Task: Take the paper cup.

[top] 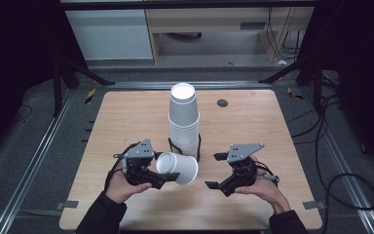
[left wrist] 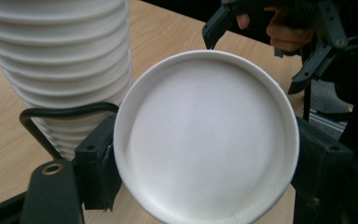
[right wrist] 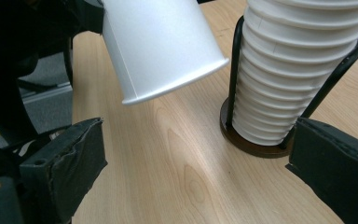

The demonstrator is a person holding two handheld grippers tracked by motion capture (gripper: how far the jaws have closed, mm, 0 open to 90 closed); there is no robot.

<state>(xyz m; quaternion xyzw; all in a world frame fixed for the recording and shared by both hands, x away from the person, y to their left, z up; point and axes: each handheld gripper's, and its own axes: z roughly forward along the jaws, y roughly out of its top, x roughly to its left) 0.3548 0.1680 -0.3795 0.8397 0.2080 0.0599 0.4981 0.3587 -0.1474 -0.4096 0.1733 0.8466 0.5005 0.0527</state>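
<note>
From above, a person's two forearms reach in from the near edge of a wooden table (top: 126,117), each hand wrapped around a black two-jaw tool. The left gripper (top: 168,176), just left of centre, is clamped on a single white paper cup (top: 177,168) that lies tipped on its side above the tabletop, its closed base toward the left hand and its open mouth toward the right. The left hand (top: 119,187) grips the tool from below, wrist low near the table edge. The right gripper (top: 216,170) sits to the right of the cup, jaws spread apart with nothing between them, the right hand (top: 263,187) cupped behind it. Just beyond the two tools stands a tall stack of paper cups (top: 184,122) in a black wire holder (top: 198,146).

The left gripper view looks straight at the cup's round white base (left wrist: 205,140), pinched between the black jaws at either side. The stack (left wrist: 60,65) rises at the left inside the wire loop (left wrist: 60,112), and the right gripper (left wrist: 261,51) hangs beyond.

In the right gripper view, the two padded jaws stand wide apart at the lower corners. The tipped cup (right wrist: 158,46) hangs at upper left above the wood, close beside the stack (right wrist: 298,70), which rests on a dark round base (right wrist: 242,140).
</note>
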